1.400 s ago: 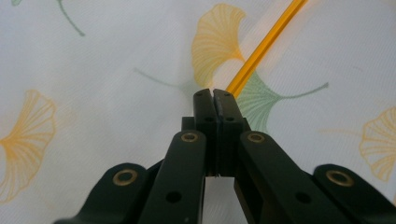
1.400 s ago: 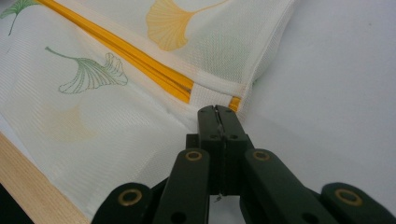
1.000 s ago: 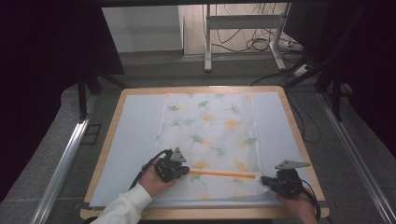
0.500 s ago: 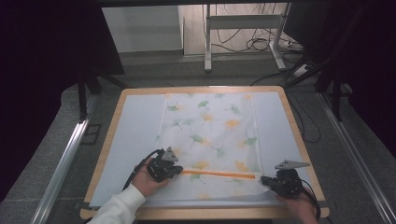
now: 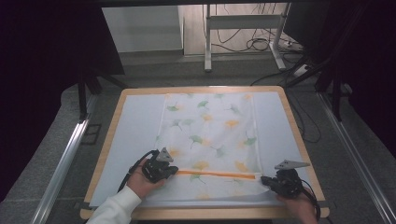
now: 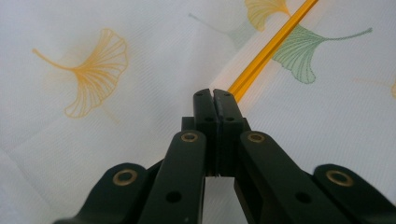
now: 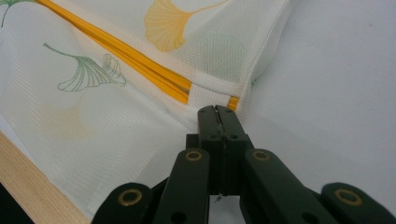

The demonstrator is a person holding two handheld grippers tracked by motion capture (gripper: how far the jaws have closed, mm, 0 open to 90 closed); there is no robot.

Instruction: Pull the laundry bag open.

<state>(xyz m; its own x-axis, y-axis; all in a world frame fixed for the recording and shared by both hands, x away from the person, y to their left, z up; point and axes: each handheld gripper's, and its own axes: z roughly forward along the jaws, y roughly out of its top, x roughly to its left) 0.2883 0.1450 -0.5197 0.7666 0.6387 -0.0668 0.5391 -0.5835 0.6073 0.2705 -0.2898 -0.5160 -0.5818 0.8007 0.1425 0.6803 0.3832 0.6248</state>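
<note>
Left gripper (image 5: pixel 172 171) sits near the front-left part of the surface (image 5: pixel 140 116), at the left end of the orange zipper (image 5: pixel 217 174); its jaws are fully together, right at that zipper end in the left gripper view, prob. pinching the pull (the pull itself is hidden, can't confirm). The mesh bag (image 5: pixel 210 135), white w/ ginkgo-leaf print, lies flat down the middle of the surface, from the far edge to near the front edge, zipper running across it close to the front.

Right gripper (image 5: pixel 265 180) is near the front-right corner, jaws also fully together, tips at the bag's right seam where the zipper ends (image 7: pixel 212 95); it looks to be pinning or nipping the fabric there, though what's between the jaws can't be told.

To do the zip step well, I'd judge: keep the right end anchored, bag taut, and draw the left gripper straight along the zipper line, low and level, so the mesh doesn't bunch.

Count: 1 bag, 1 zipper, 2 grippers.
</note>
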